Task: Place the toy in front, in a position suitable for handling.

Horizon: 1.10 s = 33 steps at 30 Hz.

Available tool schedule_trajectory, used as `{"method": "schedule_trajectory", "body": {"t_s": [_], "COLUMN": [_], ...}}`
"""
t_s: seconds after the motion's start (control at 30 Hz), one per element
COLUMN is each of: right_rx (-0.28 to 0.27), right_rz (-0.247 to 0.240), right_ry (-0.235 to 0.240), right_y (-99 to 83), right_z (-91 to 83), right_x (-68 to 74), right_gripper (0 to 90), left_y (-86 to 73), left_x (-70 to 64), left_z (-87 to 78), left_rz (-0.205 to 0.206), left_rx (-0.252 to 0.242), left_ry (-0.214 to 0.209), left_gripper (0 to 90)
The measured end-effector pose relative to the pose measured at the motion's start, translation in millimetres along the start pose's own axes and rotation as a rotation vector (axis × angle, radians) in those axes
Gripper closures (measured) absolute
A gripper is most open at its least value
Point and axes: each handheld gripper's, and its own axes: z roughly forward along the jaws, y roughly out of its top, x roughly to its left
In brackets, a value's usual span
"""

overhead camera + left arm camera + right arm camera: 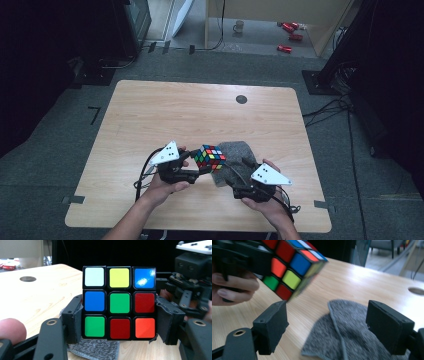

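A scrambled Rubik's cube (210, 157) is held up off the table, clamped between the jaws of my left gripper (200, 165). In the left gripper view the cube (119, 302) sits squarely between both black pads (73, 319), showing green, red, blue, yellow, white and orange stickers. A grey cloth (235, 157) lies on the table under and right of the cube. My right gripper (243, 176) hovers over the cloth (347, 332) with its jaws wide apart and nothing between them; the cube (292, 265) hangs up and left of it.
The wooden table (175, 115) has a round dark hole (241, 99) near its far edge. Grey floor surrounds it, with a mug (238, 26) and red items (290, 30) far behind. Cables trail from both grippers.
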Motion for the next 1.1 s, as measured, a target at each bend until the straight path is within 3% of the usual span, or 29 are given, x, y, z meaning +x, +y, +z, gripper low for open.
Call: {"method": "schedule_trajectory", "body": {"t_s": [0.33, 0.57, 0.93, 1.1], "right_rx": [-0.085, -0.087, -0.101, -0.105], "right_rz": [-0.106, -0.190, -0.255, -0.294], "right_ry": [0.032, 0.050, 0.051, 0.042], "right_y": [1.6, 0.8, 1.1, -0.8], "right_z": [12.9, 26.9, 39.5, 42.1], "right_x": [16.2, 26.4, 36.8, 41.0], "right_gripper": [18.9, 17.7, 21.5, 25.4], "left_y": [1.6, 0.5, -2.2, -1.9], "left_x": [-0.6, -1.5, -3.8, 0.4], "left_z": [-4.6, -10.5, -13.5, -13.4], "left_rz": [-0.070, -0.104, -0.147, -0.221], "left_rx": [0.053, 0.076, 0.107, 0.116], "left_ry": [0.035, 0.061, 0.090, 0.071], "left_gripper": [35.5, 35.5, 35.5, 35.5]}}
